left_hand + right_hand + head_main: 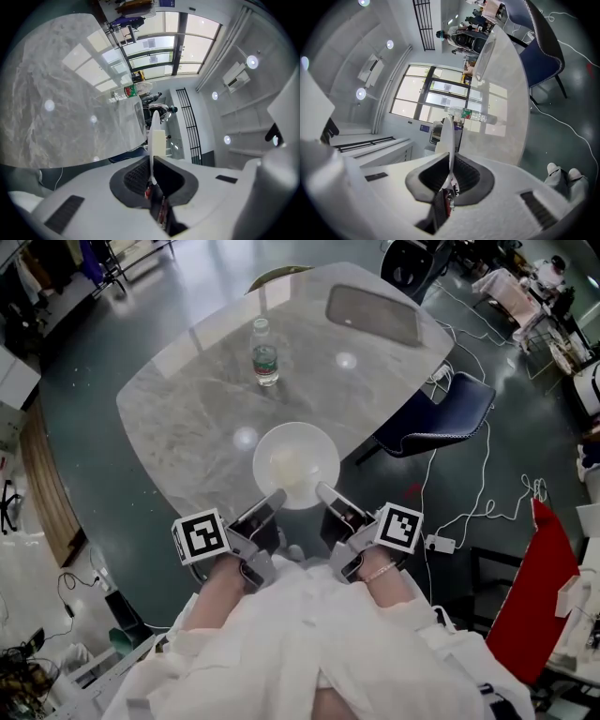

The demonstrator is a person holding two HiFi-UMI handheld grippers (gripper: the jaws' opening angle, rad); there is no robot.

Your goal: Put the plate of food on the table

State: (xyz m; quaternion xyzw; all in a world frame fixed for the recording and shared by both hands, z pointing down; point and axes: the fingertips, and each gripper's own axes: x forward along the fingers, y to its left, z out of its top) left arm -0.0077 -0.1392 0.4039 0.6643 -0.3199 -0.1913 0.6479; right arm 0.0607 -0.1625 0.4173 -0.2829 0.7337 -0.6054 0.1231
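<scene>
A round white plate [296, 465] with a pale patch of food [287, 464] is over the near edge of the grey marble table [187, 409]. My left gripper [275, 499] is shut on the plate's near-left rim and my right gripper [325, 491] on its near-right rim. In the left gripper view the plate [154, 125] shows edge-on, pinched in my left gripper [152, 161]. The right gripper view shows the plate's rim [448, 140] clamped in my right gripper [450, 174]. Whether the plate rests on the table I cannot tell.
A clear water bottle [265, 354] with a green label stands at the table's middle, beyond the plate. A grey rectangular mat [373, 315] lies at the far right of the table. A dark blue chair [441, 413] stands at the right edge, with white cables [487, 507] on the floor.
</scene>
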